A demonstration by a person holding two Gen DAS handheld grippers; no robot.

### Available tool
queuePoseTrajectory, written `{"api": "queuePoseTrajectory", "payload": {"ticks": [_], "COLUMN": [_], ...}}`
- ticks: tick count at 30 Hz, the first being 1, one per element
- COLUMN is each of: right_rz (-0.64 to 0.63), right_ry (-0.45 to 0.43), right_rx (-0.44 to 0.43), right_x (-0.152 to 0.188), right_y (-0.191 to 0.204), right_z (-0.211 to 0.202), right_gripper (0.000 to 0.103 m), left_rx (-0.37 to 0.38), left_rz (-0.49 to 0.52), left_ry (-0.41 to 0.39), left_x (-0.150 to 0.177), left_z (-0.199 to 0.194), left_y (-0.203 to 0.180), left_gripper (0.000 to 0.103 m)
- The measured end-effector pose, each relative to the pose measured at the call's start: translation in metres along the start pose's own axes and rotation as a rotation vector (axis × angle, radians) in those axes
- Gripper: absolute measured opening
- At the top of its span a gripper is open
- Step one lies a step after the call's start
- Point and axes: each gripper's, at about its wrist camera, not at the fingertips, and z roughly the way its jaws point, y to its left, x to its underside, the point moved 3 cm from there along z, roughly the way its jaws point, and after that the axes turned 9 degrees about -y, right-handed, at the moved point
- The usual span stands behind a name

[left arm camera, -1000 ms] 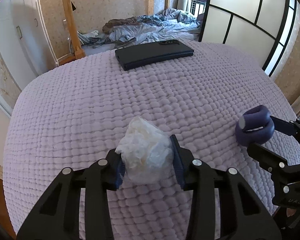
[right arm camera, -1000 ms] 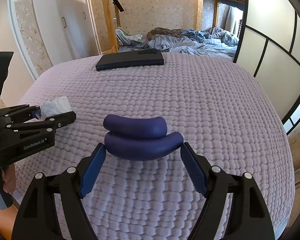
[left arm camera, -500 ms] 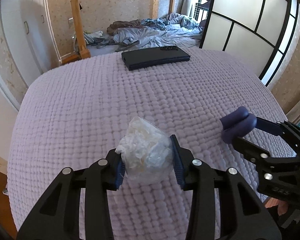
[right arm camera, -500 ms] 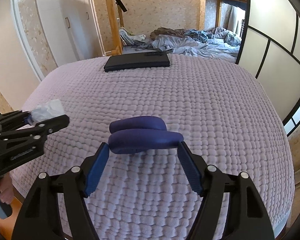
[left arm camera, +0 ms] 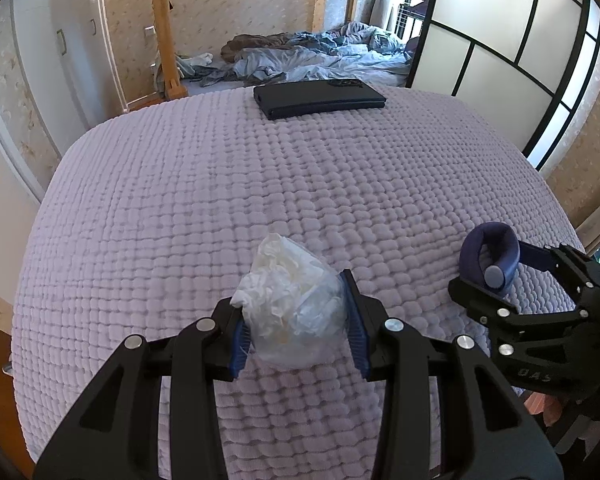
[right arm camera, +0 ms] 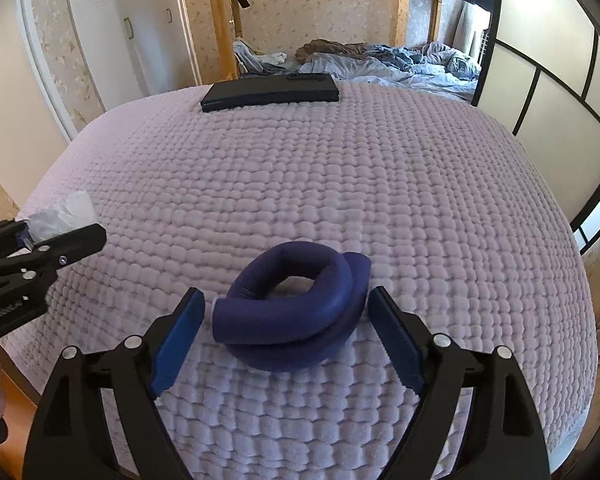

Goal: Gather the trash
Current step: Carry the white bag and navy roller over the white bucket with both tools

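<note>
Left gripper point(left arm camera: 296, 336), clamped on a crumpled clear plastic bag point(left arm camera: 290, 312) of whitish waste; the blue pads press both flanks, a grip judged firm enough to carry light, compressible trash clear of the bedspread. Right gripper point(right arm camera: 284, 330), to the right of the left one, with its jaws parted: they have just been opening, and the coiled dark-blue foam tube point(right arm camera: 296, 304) lies between the pads, resting on the cover, with a gap visible at the left pad; contact at the right pad cannot be told. The release is judged deliberate, whether for a re-grip or to set the coil down. Surface: a quilted lilac bedspread point(right arm camera: 380, 184), soft and yielding, with a flat dark case point(right arm camera: 270, 90) at its far edge. Beyond, rumpled blue bedding point(left arm camera: 320, 56), a wooden post point(right arm camera: 220, 20), white wardrobe doors at far left and panelled sliding screens at right.
</note>
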Motion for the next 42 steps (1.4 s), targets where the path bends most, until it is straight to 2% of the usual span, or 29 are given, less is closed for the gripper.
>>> {"api": "queuePoseTrajectory", "payload": {"ticks": [4,6,7,17,26,42], "right_rz": [0.006,0.012,0.013,-0.012,-0.030,-0.048], "right_ry": [-0.015,-0.025,-0.029,-0.035,-0.020,-0.016], "right_rx": [0.000,0.000,-0.001,-0.041,-0.075,-0.121], "right_x": [0.000,0.001,0.001,-0.005,0.003,0.037], "right_y": [0.000,-0.003,-0.004,-0.003,0.005,0.018], "right_z": [0.000,-0.001,-0.003,-0.020,-0.038,-0.093], "right_gripper": [0.083,0.077,0.069,0.069,0.069,0.069], "left_rx": [-0.001,-0.003,-0.004,0.007,0.014,0.030], "left_rz": [-0.006,-0.008,-0.009,-0.021,-0.037,-0.026], "left_ry": [-0.001,-0.001,-0.003,-0.004,0.007,0.022], "left_x": [0.002,0.002,0.002,0.001,0.014,0.045], "left_z": [-0.003,-0.004,-0.004,-0.016,-0.031,-0.064], "left_y": [0.001,0.001,0.001,-0.003,-0.009,-0.025], "left_gripper": [0.042,0.042,0.042,0.042,0.042,0.042]}}
